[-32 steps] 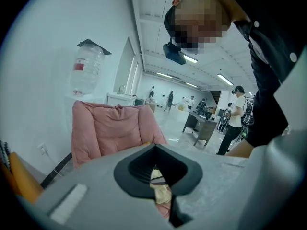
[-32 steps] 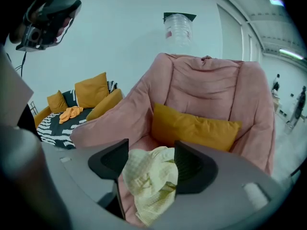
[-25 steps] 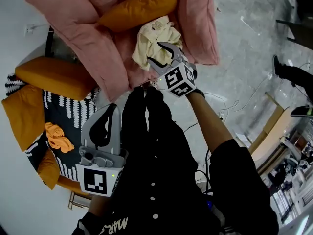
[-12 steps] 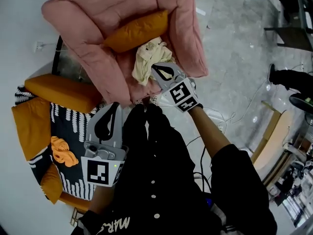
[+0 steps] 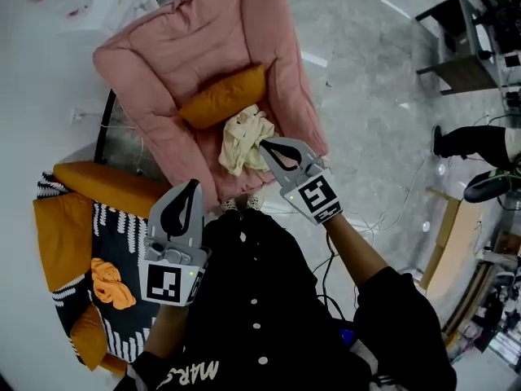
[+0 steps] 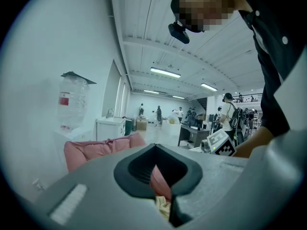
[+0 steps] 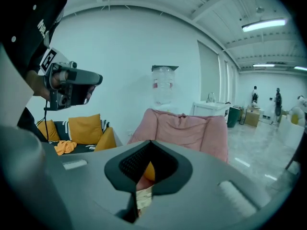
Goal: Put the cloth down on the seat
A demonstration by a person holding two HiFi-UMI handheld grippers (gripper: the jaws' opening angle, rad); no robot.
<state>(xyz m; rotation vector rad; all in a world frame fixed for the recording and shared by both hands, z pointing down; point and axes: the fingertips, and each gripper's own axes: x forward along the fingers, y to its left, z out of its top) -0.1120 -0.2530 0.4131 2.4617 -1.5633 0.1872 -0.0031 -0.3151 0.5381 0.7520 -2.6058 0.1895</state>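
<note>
A crumpled cream cloth (image 5: 242,137) lies on the seat of the pink armchair (image 5: 179,63), just in front of an orange cushion (image 5: 224,96). My right gripper (image 5: 266,144) hangs beside the cloth's right edge, shut and holding nothing. Lower left, over the person's dark shirt, my left gripper (image 5: 193,186) is shut and empty too. In the right gripper view the cloth (image 7: 144,198) shows through the jaw gap, with the armchair (image 7: 187,128) beyond. The left gripper view catches a strip of the cloth (image 6: 163,206) below its jaws.
A dark patterned sofa (image 5: 122,226) with orange cushions (image 5: 106,187) and an orange cloth (image 5: 110,274) stands at the left. Cables (image 5: 383,210) trail over the grey floor to the right. Another person's legs (image 5: 480,141) and a dark table (image 5: 464,31) are at the far right.
The right gripper was open at the cloth a second ago; it has shut and drawn back empty. The cloth stays on the seat. The armchair now sits farther off.
</note>
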